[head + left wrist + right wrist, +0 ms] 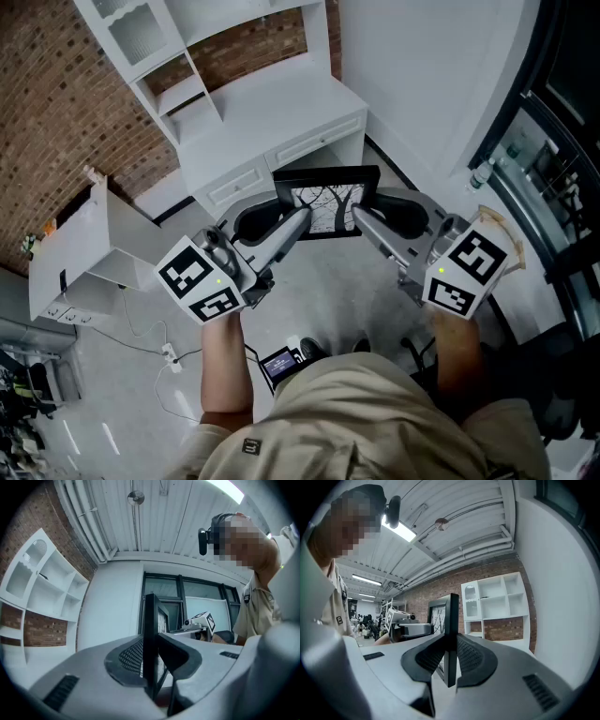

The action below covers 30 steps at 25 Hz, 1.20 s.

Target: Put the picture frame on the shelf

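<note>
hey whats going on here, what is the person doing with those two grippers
A person is carrying a black picture frame with a handheld gripper in each hand. The left gripper is clamped on the frame's left edge and the right gripper on its right edge. The frame is held in the air in front of the white shelf unit that stands against the brick wall. It is not yet on a shelf.
</note>
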Available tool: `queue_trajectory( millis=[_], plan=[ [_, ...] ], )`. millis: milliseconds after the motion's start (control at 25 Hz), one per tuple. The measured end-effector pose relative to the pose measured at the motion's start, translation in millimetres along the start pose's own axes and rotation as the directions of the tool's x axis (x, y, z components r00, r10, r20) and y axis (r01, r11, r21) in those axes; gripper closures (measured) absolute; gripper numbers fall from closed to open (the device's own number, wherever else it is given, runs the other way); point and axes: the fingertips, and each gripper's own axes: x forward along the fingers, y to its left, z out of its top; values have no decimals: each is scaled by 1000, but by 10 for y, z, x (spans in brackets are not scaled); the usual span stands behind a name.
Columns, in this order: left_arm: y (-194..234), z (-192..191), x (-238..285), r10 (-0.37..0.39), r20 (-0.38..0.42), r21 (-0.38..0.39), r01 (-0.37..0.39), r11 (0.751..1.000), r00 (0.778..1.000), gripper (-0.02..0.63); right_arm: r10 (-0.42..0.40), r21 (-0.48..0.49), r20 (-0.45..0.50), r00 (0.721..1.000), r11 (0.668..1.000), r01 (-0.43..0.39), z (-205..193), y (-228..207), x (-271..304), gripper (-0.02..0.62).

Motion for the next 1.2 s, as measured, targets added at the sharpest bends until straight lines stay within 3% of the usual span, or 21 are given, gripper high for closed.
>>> queue_trajectory(
  millis=[560, 920, 1200],
  plan=[
    [197, 21, -87, -2, 5, 9, 2, 1000, 1000, 520, -10, 26, 12, 1000, 1000, 10, 1, -24, 212, 520],
    [783, 144, -476, 15, 26, 42, -17, 999, 1000, 520, -29, 36, 12, 1000, 999, 28, 109, -7, 914, 522],
    [1118, 14, -372, 44, -4, 61, -44, 997, 999, 515, -58, 33, -17, 998, 998, 58, 6, -264, 1139, 522]
  ],
)
